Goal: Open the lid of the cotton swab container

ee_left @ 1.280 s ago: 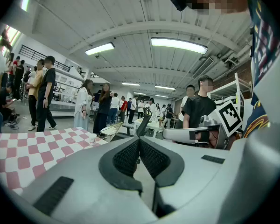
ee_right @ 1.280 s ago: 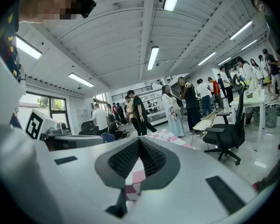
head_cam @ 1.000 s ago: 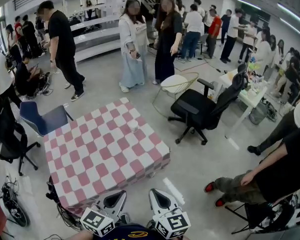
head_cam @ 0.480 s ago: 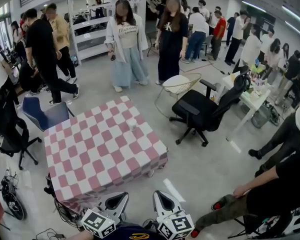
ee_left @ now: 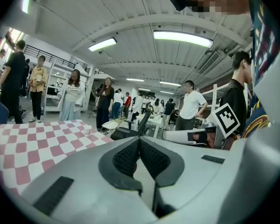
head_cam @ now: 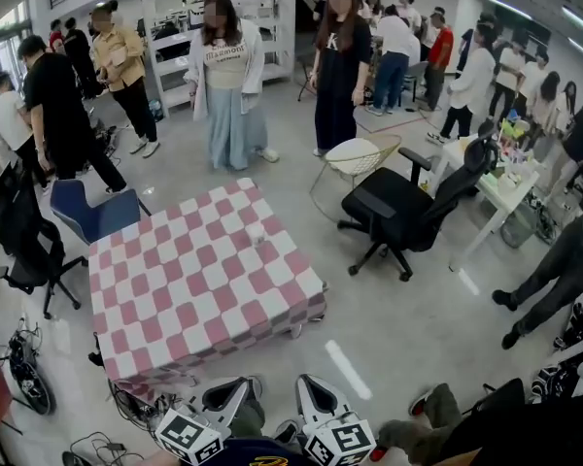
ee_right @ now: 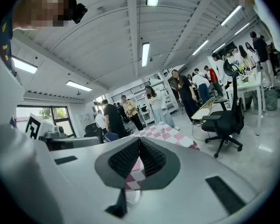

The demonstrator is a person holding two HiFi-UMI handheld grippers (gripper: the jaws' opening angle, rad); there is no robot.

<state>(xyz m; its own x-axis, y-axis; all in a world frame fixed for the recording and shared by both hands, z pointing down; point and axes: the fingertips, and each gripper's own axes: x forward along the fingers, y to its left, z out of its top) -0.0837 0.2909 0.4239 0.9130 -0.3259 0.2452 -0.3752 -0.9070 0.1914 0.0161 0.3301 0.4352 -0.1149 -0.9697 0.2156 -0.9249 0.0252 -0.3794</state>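
A small pale cotton swab container (head_cam: 257,233) stands on the far right part of a table with a pink and white checked cloth (head_cam: 175,309). It also shows small in the left gripper view, the container (ee_left: 89,131) on the checked cloth (ee_left: 23,143). My left gripper (head_cam: 235,389) and right gripper (head_cam: 313,387) hang side by side at the bottom of the head view, short of the table's near edge and far from the container. Both are shut with nothing between their pads: left gripper (ee_left: 139,141), right gripper (ee_right: 139,142).
A black office chair (head_cam: 398,212) and a wire-frame chair with a white seat (head_cam: 353,158) stand right of the table. A blue chair (head_cam: 89,214) and a black chair (head_cam: 27,241) stand at its left. Several people stand beyond. A white desk (head_cam: 496,187) is at far right.
The head view has shifted slightly; the table now sits a little farther left and lower. People in the background have walked about. Both grippers stay shut low in the view.
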